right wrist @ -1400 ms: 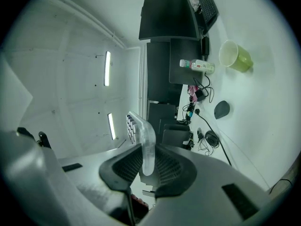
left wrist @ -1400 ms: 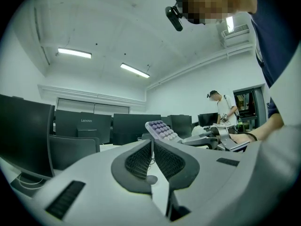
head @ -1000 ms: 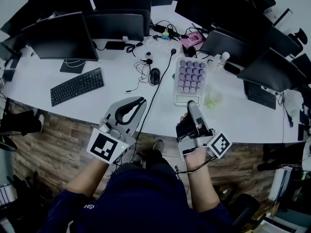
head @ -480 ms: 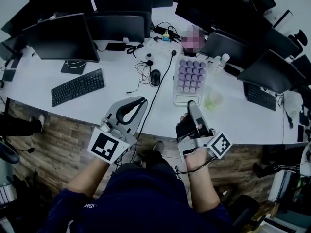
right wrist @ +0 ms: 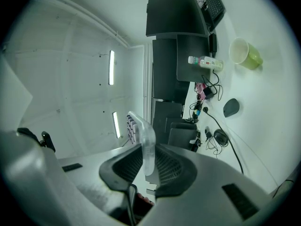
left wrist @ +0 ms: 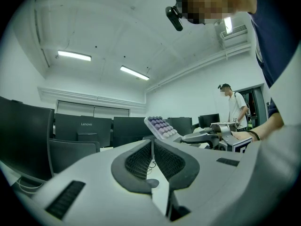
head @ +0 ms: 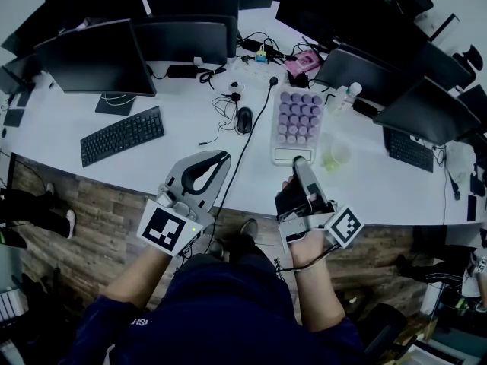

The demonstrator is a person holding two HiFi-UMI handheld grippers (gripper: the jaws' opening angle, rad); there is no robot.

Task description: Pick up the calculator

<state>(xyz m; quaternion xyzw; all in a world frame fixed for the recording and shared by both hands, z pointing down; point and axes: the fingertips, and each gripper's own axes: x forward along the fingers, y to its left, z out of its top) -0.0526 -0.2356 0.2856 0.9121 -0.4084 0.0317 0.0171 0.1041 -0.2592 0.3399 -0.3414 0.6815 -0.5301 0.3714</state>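
Note:
The calculator (head: 298,124) is white with purple round keys. My right gripper (head: 299,162) is shut on its near edge and holds it out over the white desk (head: 190,154). In the right gripper view the calculator (right wrist: 143,135) stands edge-on, pinched between the two ribbed pads (right wrist: 129,164). My left gripper (head: 221,158) hangs near the desk's front edge, shut, with nothing in it. In the left gripper view its pads (left wrist: 141,157) meet at the tip, and the calculator (left wrist: 161,125) shows beyond them at the right.
A black keyboard (head: 121,134), a black mouse (head: 243,119) with tangled cables, a green cup (head: 334,155) and a small bottle (head: 344,94) lie on the desk. Dark monitors (head: 95,55) line its far side. Another person (left wrist: 233,108) stands across the room.
Both grippers and the calculator stay where they were. Only someone's feet on the floor at the far left have shifted.

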